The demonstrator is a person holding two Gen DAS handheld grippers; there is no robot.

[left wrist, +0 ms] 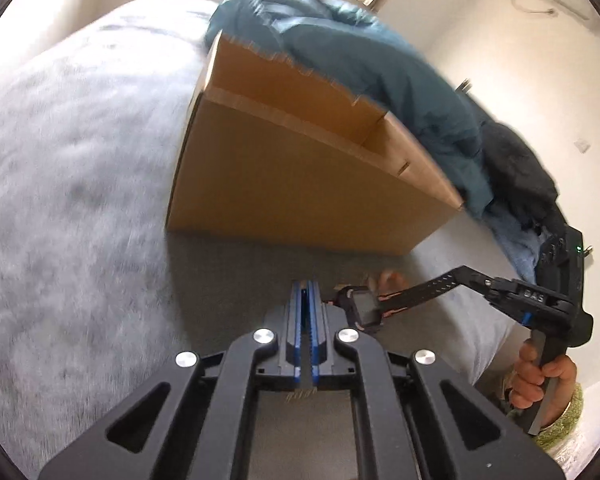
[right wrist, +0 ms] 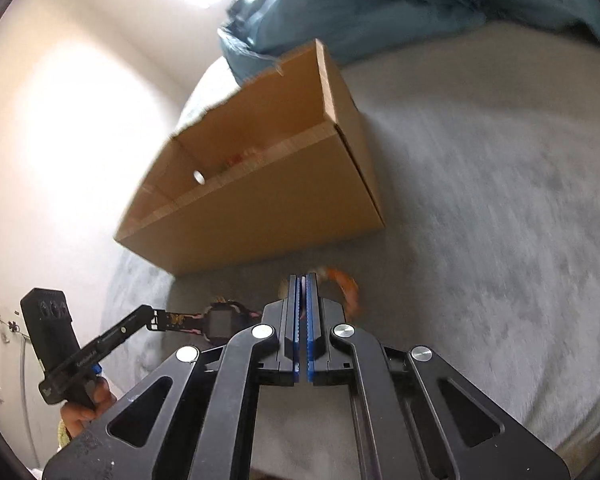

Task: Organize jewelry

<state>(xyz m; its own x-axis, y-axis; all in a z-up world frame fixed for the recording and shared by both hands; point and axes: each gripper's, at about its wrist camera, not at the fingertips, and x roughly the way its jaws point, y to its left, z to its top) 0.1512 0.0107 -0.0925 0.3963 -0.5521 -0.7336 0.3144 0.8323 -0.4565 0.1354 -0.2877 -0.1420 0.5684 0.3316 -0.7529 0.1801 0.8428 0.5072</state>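
Gripping the handle at the far left of the right wrist view, a hand (right wrist: 84,412) holds the left gripper (right wrist: 158,318). Its jaws are pressed together on the end of a strap. The strap belongs to a black watch (right wrist: 220,324), which sticks out sideways just above the grey blanket (right wrist: 480,220) on the bed. Right of the watch is the right gripper (right wrist: 302,280), its blue pads fully together. A blurred orange piece of jewelry (right wrist: 346,286) sits at its tip, and I cannot tell whether it is pinched. Behind both, a cardboard box (right wrist: 260,216) stands open on the blanket, with teal bedding (right wrist: 380,0) heaped beyond it.
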